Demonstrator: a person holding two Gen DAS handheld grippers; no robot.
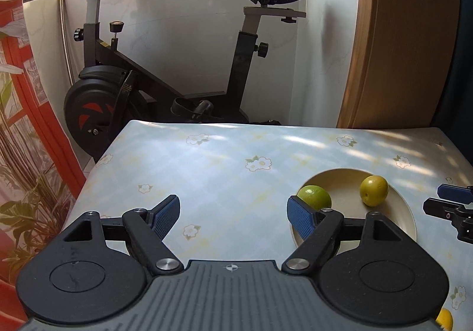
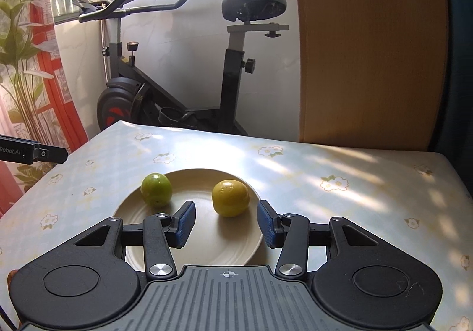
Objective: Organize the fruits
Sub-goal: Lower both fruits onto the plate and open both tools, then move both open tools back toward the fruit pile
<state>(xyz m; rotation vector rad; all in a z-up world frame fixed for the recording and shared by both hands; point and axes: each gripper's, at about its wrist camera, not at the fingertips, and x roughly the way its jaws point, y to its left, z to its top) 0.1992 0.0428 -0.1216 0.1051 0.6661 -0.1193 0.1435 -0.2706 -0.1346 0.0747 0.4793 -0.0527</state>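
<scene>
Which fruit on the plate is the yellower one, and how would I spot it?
Find the table with the flowered cloth, then the cream plate on it. Two round fruits sit there: the yellower one is on the right in the right wrist view, nearer the right tool. The other fruit is plainly green.

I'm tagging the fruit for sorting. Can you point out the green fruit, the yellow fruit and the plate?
green fruit (image 2: 156,189): right wrist view, middle of its skin.
yellow fruit (image 2: 230,198): right wrist view, centre of its front.
plate (image 2: 207,245): right wrist view, bare near part of its bowl.
</scene>
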